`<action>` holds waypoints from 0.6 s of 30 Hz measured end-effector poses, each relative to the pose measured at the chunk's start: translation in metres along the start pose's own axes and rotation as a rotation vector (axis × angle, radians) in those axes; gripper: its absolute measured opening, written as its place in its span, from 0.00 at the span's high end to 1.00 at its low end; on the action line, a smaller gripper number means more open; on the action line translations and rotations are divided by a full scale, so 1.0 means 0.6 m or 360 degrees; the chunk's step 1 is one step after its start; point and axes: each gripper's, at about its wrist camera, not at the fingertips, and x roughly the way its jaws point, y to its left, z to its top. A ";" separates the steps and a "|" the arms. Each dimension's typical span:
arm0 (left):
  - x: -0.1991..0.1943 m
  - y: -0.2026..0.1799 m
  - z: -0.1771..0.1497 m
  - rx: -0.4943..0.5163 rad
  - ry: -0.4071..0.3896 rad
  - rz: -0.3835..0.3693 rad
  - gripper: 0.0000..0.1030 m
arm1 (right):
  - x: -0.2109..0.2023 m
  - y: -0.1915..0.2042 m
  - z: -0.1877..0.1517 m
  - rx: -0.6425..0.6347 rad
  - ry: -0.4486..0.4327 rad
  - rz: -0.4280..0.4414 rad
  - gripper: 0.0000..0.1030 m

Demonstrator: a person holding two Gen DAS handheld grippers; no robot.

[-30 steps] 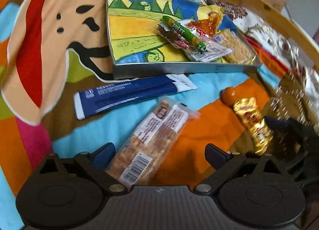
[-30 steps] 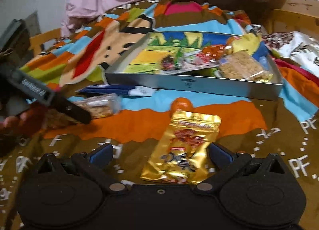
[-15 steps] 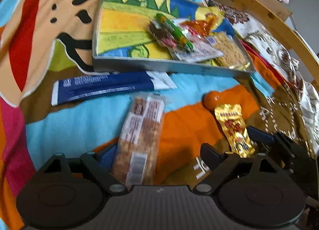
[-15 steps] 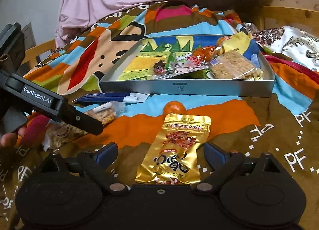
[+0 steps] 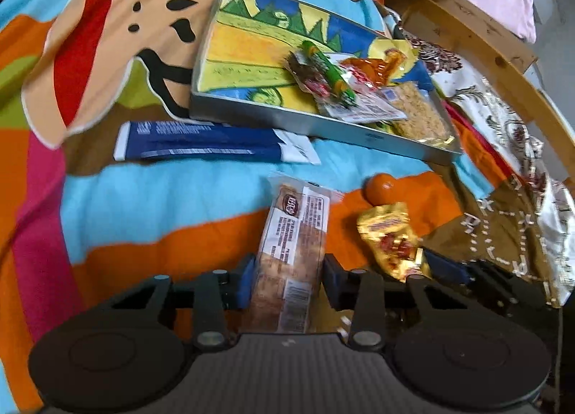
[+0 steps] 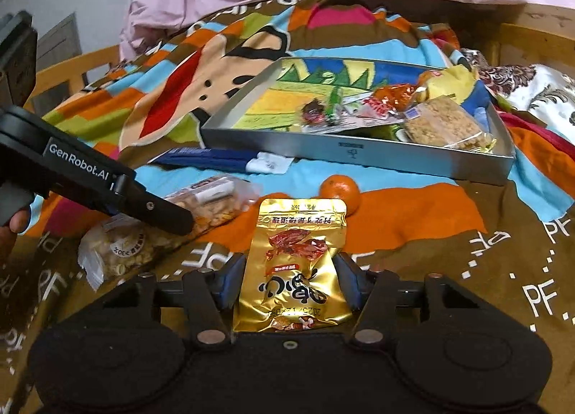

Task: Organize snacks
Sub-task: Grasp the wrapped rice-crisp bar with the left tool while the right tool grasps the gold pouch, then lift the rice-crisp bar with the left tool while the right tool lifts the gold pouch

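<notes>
My left gripper clamps the clear cracker packet; my right gripper clamps the gold foil pouch.

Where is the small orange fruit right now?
The orange fruit lies on the blanket just in front of the metal tray, touching the top edge of the gold snack pouch; in the left wrist view it sits right of centre.

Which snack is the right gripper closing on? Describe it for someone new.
Find the metal tray on the cartoon blanket. In front of it lies a mandarin, then a gold foil pouch between the right gripper fingers. It's the only shiny gold packet.
</notes>
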 end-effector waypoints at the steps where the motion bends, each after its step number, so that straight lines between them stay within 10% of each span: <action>1: -0.001 -0.004 -0.005 0.0005 0.0003 0.0000 0.58 | -0.002 0.003 -0.001 -0.0012 0.0008 -0.0002 0.45; 10: 0.009 -0.030 -0.016 0.0155 0.0016 0.0092 0.58 | 0.005 0.010 -0.008 -0.0054 0.0028 -0.0035 0.34; 18: 0.001 -0.048 -0.035 0.0249 -0.0029 0.0165 0.61 | -0.003 0.022 -0.010 -0.0083 0.0035 -0.0048 0.45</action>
